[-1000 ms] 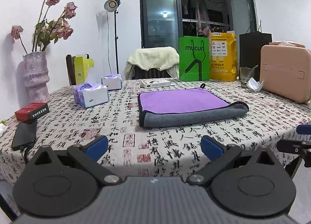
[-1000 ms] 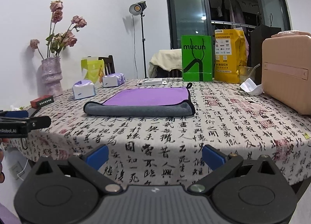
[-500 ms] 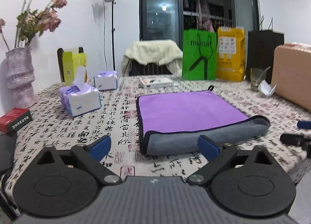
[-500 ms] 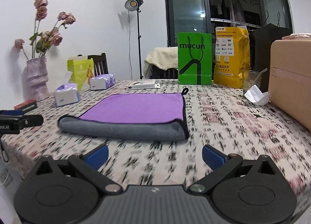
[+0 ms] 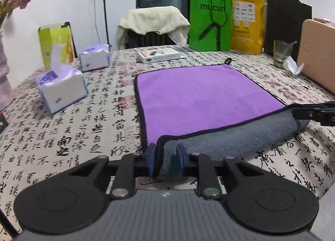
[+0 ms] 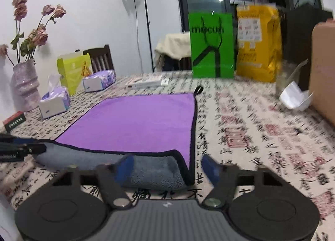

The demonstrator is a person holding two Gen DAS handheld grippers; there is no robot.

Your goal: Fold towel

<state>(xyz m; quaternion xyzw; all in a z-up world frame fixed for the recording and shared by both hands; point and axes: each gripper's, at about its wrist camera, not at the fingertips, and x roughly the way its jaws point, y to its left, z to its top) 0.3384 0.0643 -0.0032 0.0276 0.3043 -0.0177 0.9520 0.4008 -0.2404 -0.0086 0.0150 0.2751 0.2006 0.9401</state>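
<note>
A towel [image 5: 196, 96], purple on top and grey underneath with a black hem, lies folded once on the table; its grey fold faces me. It also shows in the right wrist view [image 6: 138, 123]. My left gripper [image 5: 165, 160] is shut on the towel's near left corner. My right gripper [image 6: 167, 167] is open, its blue fingers either side of the near right corner at the grey fold. The right gripper also shows at the right edge of the left wrist view [image 5: 314, 112].
Two tissue boxes [image 5: 60, 86] [image 5: 95, 58], a white flat box [image 5: 159, 54], a green bag [image 5: 209, 21], a yellow bag [image 5: 247, 23], a glass [image 5: 280, 57] and a pink case [image 5: 318, 52] stand around the towel. A vase [image 6: 25, 86] stands at far left.
Both grippers moved forward to the towel's near fold. The left gripper closed on the near left corner. The right gripper narrowed around the near right corner.
</note>
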